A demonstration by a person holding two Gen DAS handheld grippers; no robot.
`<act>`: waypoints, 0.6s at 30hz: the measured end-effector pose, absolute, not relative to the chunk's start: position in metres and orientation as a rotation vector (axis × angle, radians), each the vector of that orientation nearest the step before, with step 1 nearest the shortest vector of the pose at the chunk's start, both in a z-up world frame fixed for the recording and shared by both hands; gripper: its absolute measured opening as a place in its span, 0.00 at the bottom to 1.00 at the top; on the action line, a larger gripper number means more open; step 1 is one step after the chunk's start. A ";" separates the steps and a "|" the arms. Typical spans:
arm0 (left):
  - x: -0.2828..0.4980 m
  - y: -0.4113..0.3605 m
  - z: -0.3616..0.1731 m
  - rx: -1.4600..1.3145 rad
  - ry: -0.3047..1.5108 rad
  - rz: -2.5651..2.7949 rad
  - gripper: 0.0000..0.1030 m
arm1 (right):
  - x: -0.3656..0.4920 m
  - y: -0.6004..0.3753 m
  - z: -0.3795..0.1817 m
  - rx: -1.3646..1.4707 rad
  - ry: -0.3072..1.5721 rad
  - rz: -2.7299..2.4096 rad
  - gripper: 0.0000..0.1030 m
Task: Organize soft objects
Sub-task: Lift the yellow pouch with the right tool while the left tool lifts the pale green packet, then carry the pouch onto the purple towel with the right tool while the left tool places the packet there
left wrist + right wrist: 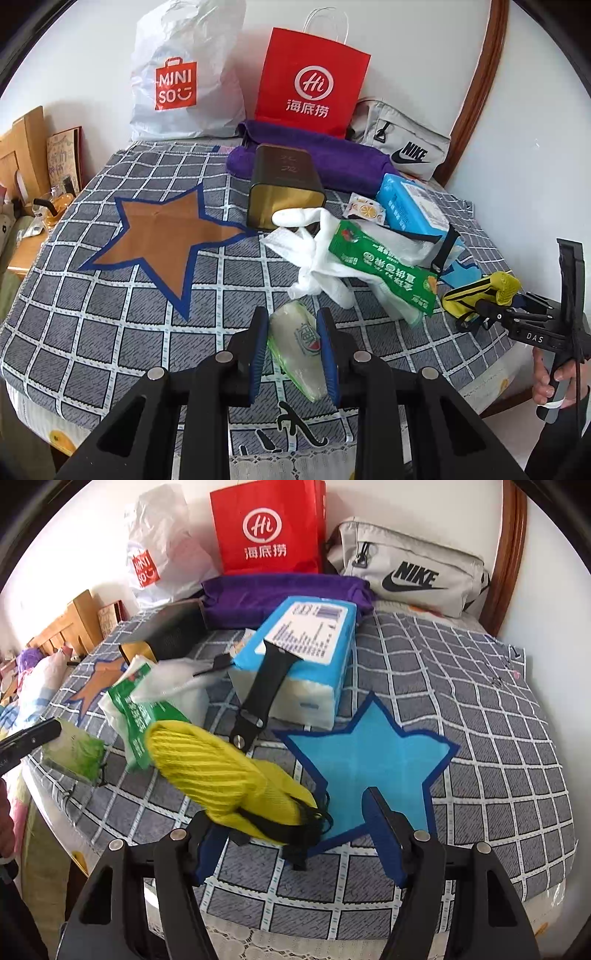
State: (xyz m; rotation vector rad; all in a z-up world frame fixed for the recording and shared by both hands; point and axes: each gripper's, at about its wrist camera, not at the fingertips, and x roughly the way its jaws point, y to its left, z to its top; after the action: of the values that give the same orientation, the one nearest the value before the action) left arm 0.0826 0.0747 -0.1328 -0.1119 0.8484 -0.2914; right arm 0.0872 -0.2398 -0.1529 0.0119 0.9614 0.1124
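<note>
My left gripper (295, 347) is shut on a clear packet with green edges and a watermelon logo (299, 350), held just above the checked cloth. The same packet (74, 753) shows at the left of the right wrist view. My right gripper (295, 842) stands open over the near edge of a blue star patch (365, 760). A yellow knitted glove with black trim (229, 779) lies between its jaws against the left finger, and the right pad is apart from it. A brown star patch (162, 236) lies to the left. White plastic gloves (317, 251) and a green packet (384, 266) lie in the middle.
A blue tissue pack (306, 646) with a black strap (266, 686) over it sits behind the blue star. A dark tin (284, 184), a purple towel (332, 155), a white Miniso bag (181, 77), a red paper bag (310, 81) and a grey Nike bag (402, 144) line the back wall. A person's hand (550, 376) grips the right tool.
</note>
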 end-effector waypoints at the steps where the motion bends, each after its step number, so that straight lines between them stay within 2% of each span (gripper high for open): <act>1: 0.083 0.075 -0.134 -0.107 0.851 -0.280 0.25 | 0.086 -0.240 -0.154 0.015 0.958 0.121 0.50; 2: 0.084 0.075 -0.136 -0.104 0.856 -0.274 0.25 | 0.086 -0.240 -0.155 0.022 0.957 0.133 0.34; 3: 0.085 0.076 -0.137 -0.105 0.858 -0.268 0.25 | 0.087 -0.240 -0.155 0.034 0.960 0.148 0.25; 6: 0.085 0.075 -0.137 -0.103 0.854 -0.279 0.21 | 0.088 -0.239 -0.156 0.031 0.951 0.154 0.23; 11: 0.086 0.074 -0.127 -0.112 0.839 -0.301 0.19 | 0.089 -0.240 -0.150 0.050 0.932 0.182 0.12; 18: 0.089 0.071 -0.112 -0.134 0.815 -0.328 0.18 | 0.086 -0.241 -0.134 0.048 0.897 0.213 0.09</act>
State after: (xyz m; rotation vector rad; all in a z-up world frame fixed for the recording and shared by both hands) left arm 0.0893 0.0713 -0.1123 -0.1343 0.8150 -0.3282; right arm 0.0857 -0.2405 -0.1339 0.0480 0.8970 0.2128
